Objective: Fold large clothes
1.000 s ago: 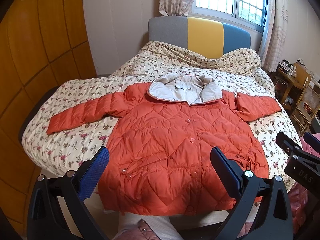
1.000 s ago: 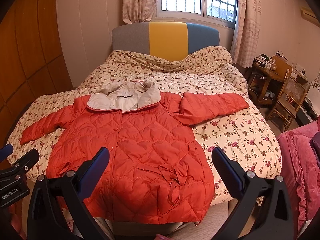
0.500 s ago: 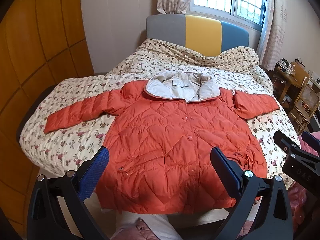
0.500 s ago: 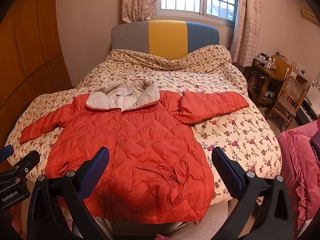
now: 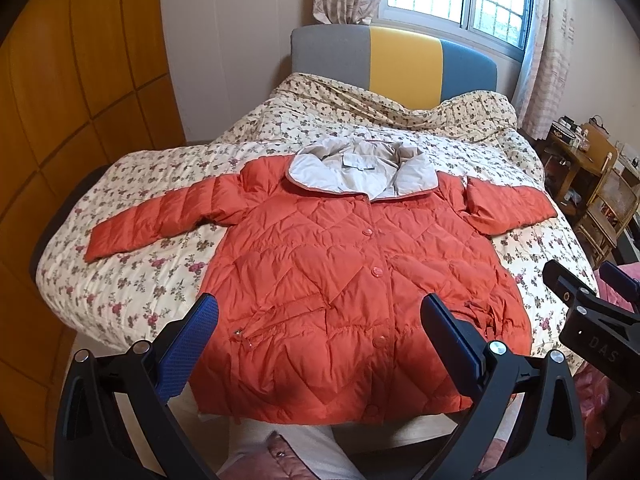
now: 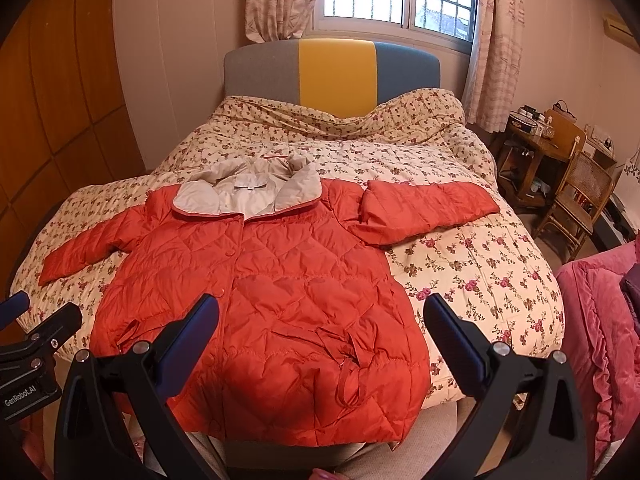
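Note:
An orange quilted down jacket point(image 5: 352, 272) with a pale grey hood lies flat, front up and buttoned, on a floral bed cover point(image 5: 140, 292); both sleeves are spread out to the sides. It also shows in the right wrist view point(image 6: 288, 292). My left gripper point(image 5: 320, 332) is open and empty, held above the jacket's hem. My right gripper point(image 6: 320, 332) is open and empty, above the hem's right side. Each gripper shows at the edge of the other's view.
The bed has a grey, yellow and blue headboard point(image 6: 332, 70) under a window. Wooden wardrobe panels point(image 5: 60, 100) stand at the left. A wooden desk and chair point(image 6: 568, 184) stand at the right, and pink bedding point(image 6: 596, 320) lies at the near right.
Both grippers have drifted slightly; the jacket sits a little lower and more central in both views. The jacket itself has not moved.

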A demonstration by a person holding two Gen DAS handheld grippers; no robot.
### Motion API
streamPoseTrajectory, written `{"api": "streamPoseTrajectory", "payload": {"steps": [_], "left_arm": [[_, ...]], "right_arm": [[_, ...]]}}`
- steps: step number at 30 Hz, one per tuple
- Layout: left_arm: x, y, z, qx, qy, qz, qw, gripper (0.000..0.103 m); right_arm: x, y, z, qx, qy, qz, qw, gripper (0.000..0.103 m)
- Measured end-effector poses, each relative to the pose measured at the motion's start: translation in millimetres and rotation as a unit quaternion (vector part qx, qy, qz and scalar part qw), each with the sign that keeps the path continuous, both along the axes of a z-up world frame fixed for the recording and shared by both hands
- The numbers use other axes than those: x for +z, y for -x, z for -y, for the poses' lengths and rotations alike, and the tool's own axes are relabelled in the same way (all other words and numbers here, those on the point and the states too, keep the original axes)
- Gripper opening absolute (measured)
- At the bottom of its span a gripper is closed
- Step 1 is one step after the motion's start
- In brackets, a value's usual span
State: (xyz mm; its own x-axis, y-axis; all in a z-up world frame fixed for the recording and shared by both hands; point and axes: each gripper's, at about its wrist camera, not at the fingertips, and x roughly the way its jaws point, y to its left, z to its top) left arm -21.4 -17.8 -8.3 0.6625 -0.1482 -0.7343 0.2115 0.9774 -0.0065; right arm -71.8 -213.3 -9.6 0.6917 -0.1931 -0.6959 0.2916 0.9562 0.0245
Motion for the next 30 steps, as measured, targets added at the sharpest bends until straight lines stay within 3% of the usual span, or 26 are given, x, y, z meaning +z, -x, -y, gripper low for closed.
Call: {"api": "streamPoseTrajectory", "payload": {"steps": [9,13,18,23,28,30], "left_arm": [[-14,-19,3,-0.018,0.009,-0.022,0.9996,0.1],[-32,-44,-5,-0.04,0.102,-0.07,0.9915,0.1],[-60,-83,-1,-0.04,0.148,-0.108,0.9823,0.1],[-81,-131,10,-0.042,0.107,-0.118,0.9863,0.1],[-97,-206,19,-0.043,0.083,-0.106,0.99,0.1],[-103,-234,26,-0.036,0.054,-0.101,0.9928,0.1]], "right_arm": [[-17,-29,8,0.005,-0.004,-0.03,1.0,0.101],[-35,-55,20,0.012,-0.018,-0.049,0.999,0.101],[-61,-93,32,0.044,-0.016,-0.053,0.998,0.101],[-83,-142,43,0.074,0.0,-0.036,0.997,0.101],[-104,-205,68,0.095,-0.025,-0.029,0.995,0.101],[-109,-230,77,0.09,-0.028,-0.029,0.995,0.101]]}}
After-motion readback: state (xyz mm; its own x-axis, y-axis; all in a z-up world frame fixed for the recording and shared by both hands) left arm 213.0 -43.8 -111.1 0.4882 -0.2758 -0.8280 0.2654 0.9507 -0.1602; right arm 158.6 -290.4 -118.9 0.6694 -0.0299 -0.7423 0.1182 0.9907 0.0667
